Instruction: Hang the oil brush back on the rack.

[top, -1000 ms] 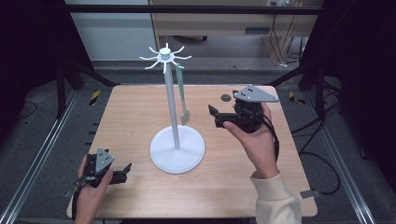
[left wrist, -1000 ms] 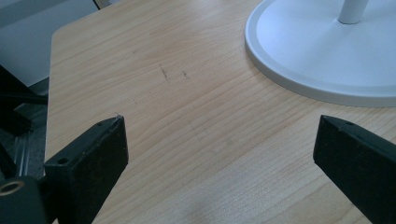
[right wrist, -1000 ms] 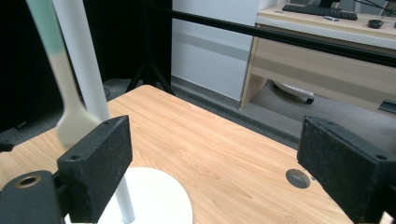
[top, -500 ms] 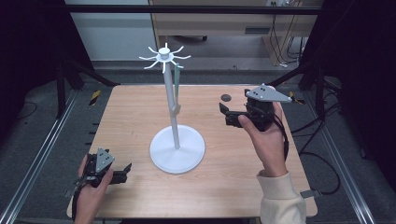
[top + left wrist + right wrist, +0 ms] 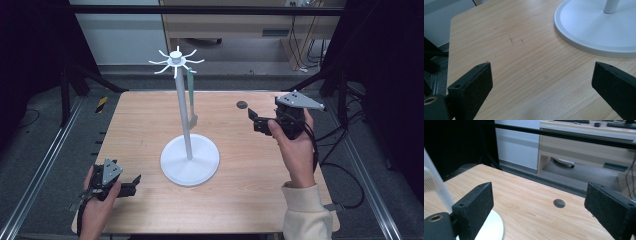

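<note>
A white stand (image 5: 189,161) with a round base, a thin pole and several hooks at its top (image 5: 175,61) rises from the middle of the wooden table (image 5: 240,190). A long grey-green utensil (image 5: 191,95) hangs from one hook. My left gripper (image 5: 134,183) rests low at the table's front left corner, open, with nothing between its jaws. In the left gripper view (image 5: 541,72) the stand's base (image 5: 594,30) lies ahead to the right. My right gripper (image 5: 253,120) is held above the table right of the pole, open and empty. The right gripper view (image 5: 539,190) looks toward the table's far edge.
A small dark round hole (image 5: 242,104) sits in the tabletop near the far edge, also seen as the hole (image 5: 559,203) between the right jaws. Metal rails (image 5: 45,165) flank the table. A wooden desk (image 5: 586,142) stands beyond the far edge.
My right gripper has drifted to the right, away from the stand's pole. The left gripper has stayed in place.
</note>
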Action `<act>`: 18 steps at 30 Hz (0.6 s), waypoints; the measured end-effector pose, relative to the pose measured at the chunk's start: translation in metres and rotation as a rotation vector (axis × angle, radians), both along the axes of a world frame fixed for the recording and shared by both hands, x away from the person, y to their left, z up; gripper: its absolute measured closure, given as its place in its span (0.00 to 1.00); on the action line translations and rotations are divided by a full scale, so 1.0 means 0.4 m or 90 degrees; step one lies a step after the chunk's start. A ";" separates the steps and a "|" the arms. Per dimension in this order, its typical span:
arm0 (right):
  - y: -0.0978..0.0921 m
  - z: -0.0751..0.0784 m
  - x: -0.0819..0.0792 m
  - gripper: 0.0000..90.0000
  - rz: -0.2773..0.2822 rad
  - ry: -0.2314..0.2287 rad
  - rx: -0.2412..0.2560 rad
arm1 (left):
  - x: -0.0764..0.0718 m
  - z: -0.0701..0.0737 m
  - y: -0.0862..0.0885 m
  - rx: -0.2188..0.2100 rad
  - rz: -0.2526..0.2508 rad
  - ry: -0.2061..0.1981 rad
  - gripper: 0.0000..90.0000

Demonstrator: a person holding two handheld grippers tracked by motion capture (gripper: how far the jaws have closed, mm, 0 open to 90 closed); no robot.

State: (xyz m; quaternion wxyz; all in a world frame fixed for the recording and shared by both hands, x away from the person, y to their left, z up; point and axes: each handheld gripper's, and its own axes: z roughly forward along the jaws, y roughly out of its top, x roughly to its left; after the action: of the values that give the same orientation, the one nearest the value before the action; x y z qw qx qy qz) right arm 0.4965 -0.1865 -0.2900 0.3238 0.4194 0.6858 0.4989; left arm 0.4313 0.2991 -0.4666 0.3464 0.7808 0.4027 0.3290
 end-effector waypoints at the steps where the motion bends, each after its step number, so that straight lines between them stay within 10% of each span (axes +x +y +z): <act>1: 0.000 0.000 0.000 0.10 0.000 0.000 0.000 | 0.000 0.000 0.000 0.000 0.000 0.001 0.03; 18: -0.065 -0.068 0.032 0.12 -0.061 0.044 -0.035 | -0.004 0.007 -0.001 -0.003 -0.009 -0.014 0.03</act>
State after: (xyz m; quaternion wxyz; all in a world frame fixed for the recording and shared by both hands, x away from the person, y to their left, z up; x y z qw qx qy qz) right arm 0.5093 -0.2126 -0.3172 0.3348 0.4598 0.6890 0.4492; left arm 0.4295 0.2987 -0.4636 0.3552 0.7791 0.3939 0.3342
